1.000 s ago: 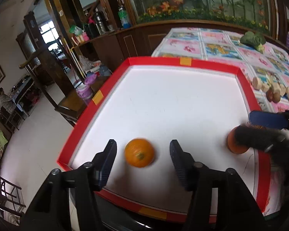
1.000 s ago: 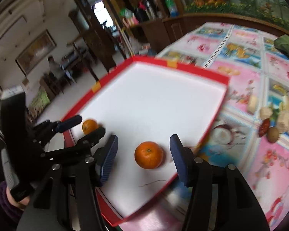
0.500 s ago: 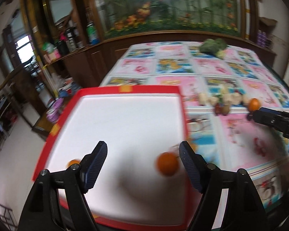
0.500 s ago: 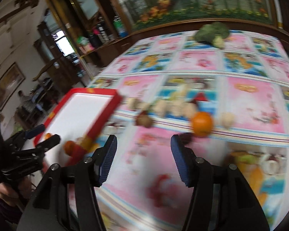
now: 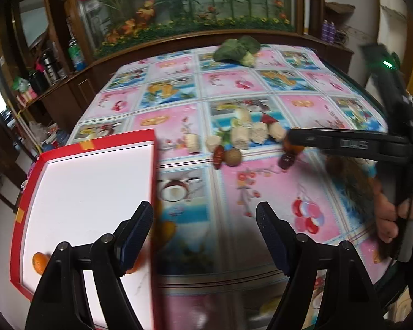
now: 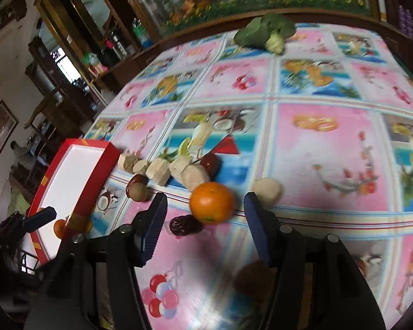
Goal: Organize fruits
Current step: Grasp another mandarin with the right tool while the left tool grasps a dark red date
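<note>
two oranges inside red tray.

Right gripper fingers spread wide, empty. Orange rests on the surface just ahead, between the fingers, untouched. Dark date beside the left finger. Pale chunks in a row behind. Red tray at left, an orange inside.
</note>
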{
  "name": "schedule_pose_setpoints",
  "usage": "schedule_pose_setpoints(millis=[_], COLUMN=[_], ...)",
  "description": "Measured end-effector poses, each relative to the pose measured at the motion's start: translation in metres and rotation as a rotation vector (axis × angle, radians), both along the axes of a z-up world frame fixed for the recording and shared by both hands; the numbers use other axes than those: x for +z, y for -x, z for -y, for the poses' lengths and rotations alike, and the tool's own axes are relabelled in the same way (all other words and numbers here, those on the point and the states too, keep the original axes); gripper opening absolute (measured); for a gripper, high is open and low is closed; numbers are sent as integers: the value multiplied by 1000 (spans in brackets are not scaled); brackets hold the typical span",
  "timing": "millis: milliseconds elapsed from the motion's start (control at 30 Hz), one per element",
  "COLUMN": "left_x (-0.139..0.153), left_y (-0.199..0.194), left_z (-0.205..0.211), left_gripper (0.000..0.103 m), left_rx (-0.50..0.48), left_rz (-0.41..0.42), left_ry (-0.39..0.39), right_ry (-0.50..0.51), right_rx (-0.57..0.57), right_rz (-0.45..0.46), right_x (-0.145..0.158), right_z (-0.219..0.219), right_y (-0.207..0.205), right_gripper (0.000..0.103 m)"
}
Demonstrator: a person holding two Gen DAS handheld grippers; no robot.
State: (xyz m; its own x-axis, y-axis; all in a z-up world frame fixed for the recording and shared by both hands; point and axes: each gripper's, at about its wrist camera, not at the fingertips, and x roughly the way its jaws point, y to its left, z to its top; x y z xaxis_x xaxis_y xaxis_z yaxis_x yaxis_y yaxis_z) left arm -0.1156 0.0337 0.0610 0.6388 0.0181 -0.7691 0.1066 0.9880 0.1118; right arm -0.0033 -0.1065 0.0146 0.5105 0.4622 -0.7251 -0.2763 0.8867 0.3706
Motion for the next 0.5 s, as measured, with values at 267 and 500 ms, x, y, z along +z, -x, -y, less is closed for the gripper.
schedule_pose_setpoints(millis=[267, 500], left_x=[-2, -8], left_y=[-11, -39], left_z=[21, 43], left_gripper=[77, 77], left_rx=[-61, -129], left_rz=[-26, -59], left_ry=[36, 78], right_ry=[-23, -312], right_rx=[27, -41], right_rz=[-47, -80], right_x=[-12, 2], right_z=[3, 55], right_y=[-14, -20], right_gripper=[38, 38])
